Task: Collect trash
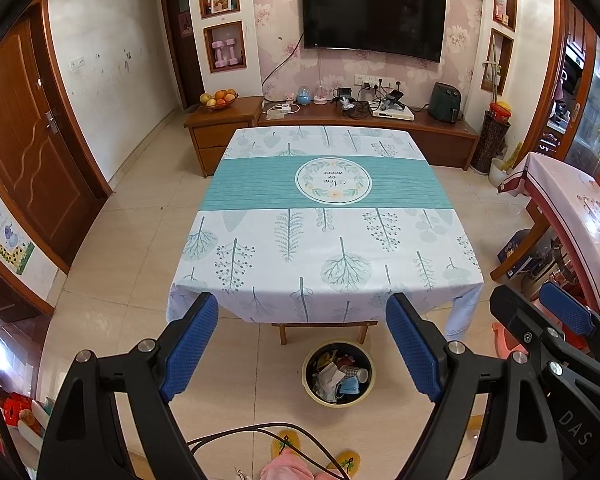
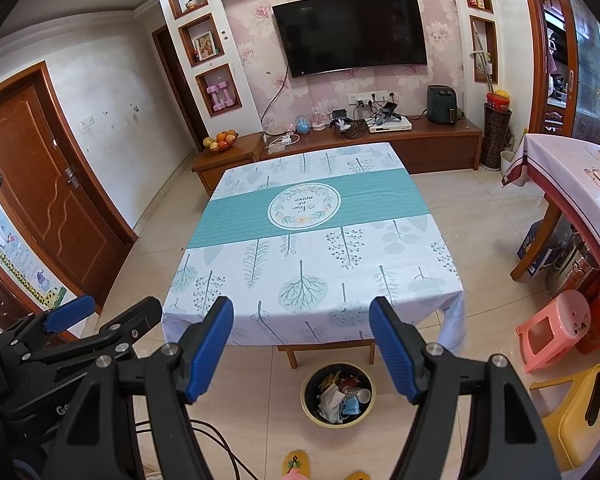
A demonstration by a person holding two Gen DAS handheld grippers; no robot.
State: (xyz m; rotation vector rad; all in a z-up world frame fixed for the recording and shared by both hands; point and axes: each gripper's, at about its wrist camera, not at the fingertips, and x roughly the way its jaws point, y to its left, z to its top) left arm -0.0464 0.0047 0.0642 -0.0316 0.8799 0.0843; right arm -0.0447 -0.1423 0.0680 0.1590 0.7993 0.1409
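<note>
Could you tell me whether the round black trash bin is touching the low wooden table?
Apart: in the right wrist view, bare tile shows between the bin and the table's wooden legs.

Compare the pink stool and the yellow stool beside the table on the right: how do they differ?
The pink stool stands farther from the camera; the yellow stool sits nearer, at the frame's edge. The pink stool's top has a small round hole; the yellow stool's has a long dark slot. Both look like low plastic stools on the tiled floor.
</note>
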